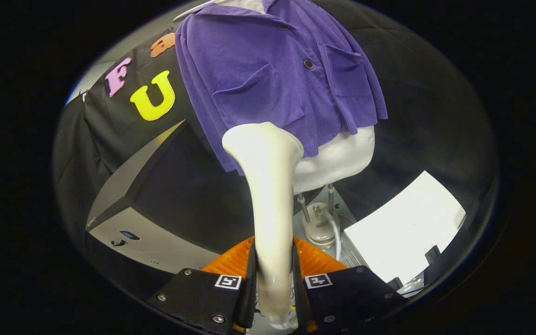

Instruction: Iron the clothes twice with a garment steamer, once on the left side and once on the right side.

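A cream-white garment steamer (270,195) stands between my two fingers, and my gripper (272,279) is shut on its handle. Its wide head reaches up to the lower hem of a purple button-up shirt (277,79) with two chest pockets. The shirt hangs on a white mannequin torso (338,160) beyond the fingers. The steamer head sits at the hem on the shirt's left half as I see it, below the left pocket. Whether the head touches the cloth I cannot tell.
A metal stand with a round base (319,223) and a thin hose holds the mannequin. A grey box with a dark top (156,223) lies to the left of the steamer. A white sheet (403,232) lies to the right.
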Motion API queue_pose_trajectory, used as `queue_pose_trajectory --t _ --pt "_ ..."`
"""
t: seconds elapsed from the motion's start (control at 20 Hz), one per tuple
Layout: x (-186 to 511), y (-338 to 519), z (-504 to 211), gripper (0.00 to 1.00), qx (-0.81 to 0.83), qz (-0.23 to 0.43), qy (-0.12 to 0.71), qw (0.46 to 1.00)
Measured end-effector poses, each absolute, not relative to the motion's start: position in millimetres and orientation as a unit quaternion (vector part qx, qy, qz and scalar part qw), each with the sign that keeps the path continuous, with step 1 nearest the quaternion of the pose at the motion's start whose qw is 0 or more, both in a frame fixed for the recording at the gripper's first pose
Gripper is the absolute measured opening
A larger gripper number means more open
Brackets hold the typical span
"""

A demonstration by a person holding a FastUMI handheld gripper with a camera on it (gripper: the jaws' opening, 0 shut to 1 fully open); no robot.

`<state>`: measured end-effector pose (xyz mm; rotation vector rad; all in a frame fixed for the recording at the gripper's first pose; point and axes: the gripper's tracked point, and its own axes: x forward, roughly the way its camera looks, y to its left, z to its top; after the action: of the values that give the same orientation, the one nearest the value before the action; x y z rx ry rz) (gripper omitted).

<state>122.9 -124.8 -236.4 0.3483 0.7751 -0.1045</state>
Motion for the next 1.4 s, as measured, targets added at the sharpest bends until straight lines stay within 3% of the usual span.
queue_pose_trajectory --t 0.35,0.65,1.4 --pt "74 -113 -190 0.35 0.175 -0.039 0.335 0.925" --pt "58 -119 -106 0.35 0.176 -0.025 0.279 0.944" --pt "122 -197 96 0.35 0.159 -0.033 0.102 0.981"
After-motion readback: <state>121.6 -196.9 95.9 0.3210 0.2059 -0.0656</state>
